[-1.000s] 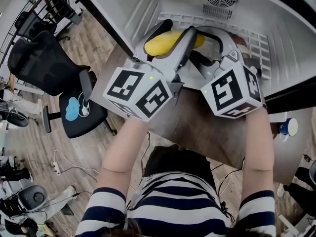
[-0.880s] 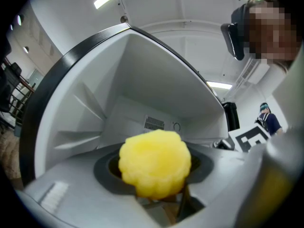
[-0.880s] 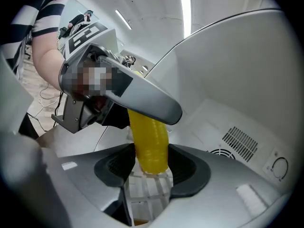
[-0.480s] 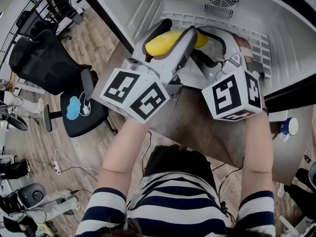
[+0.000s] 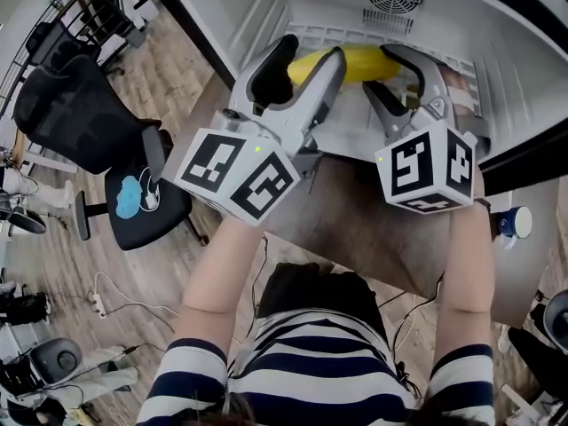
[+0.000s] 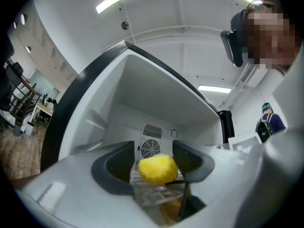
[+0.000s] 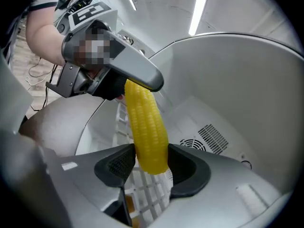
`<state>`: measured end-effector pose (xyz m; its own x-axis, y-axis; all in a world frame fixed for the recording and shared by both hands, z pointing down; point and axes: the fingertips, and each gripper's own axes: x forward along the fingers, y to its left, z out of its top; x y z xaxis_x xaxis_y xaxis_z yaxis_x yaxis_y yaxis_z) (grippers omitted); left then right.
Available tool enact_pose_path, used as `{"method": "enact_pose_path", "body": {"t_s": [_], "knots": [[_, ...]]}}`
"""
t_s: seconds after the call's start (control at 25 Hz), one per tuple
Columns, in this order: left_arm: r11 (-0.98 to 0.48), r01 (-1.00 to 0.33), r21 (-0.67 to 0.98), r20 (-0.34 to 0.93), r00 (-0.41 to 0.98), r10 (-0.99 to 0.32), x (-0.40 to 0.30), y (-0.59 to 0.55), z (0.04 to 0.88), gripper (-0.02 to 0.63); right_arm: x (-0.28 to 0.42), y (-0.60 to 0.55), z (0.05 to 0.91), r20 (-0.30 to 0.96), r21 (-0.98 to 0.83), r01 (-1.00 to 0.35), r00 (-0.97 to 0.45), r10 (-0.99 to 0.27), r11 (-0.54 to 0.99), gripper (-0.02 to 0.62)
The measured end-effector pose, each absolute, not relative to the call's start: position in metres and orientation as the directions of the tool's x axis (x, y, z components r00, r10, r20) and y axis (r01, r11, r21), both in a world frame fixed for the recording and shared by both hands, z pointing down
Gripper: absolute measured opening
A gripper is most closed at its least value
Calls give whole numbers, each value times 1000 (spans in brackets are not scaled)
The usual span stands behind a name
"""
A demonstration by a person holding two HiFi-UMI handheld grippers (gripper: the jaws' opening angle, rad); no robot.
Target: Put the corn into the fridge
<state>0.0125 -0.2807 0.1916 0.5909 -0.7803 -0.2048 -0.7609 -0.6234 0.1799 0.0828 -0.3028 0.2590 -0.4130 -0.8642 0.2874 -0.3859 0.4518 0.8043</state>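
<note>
White fridge (image 5: 226,7), wire shelf (image 5: 353,124) beneath corn (image 5: 364,60); wood floor (image 5: 169,69), black chair (image 5: 80,105)

A white wire shelf (image 5: 351,118) spans the fridge (image 5: 222,7) interior at upper centre of the head view. A reddish item (image 5: 454,85) at its right end is too hidden to identify. At left, the wooden floor (image 5: 133,264) carries a black office chair (image 5: 80,114) and loose cables (image 5: 115,295).
</note>
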Motion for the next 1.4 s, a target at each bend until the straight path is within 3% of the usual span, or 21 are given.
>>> {"method": "enact_pose_path", "body": {"t_s": [0.44,0.92,1.4], "knots": [[-588,-783,203,-158,567,-809,3,-278,215,0,113,-313,262,361,881,-237,-223,-905,410,218],[-577,-791,202,-121,565,-816,2,-279,230,0,120,-323,279,455,872,-123,-152,-877,474,218],[-578,-789,210,-109,568,-816,-2,-278,234,0,121,-326,281,493,838,-172,-171,-853,519,218]]}}
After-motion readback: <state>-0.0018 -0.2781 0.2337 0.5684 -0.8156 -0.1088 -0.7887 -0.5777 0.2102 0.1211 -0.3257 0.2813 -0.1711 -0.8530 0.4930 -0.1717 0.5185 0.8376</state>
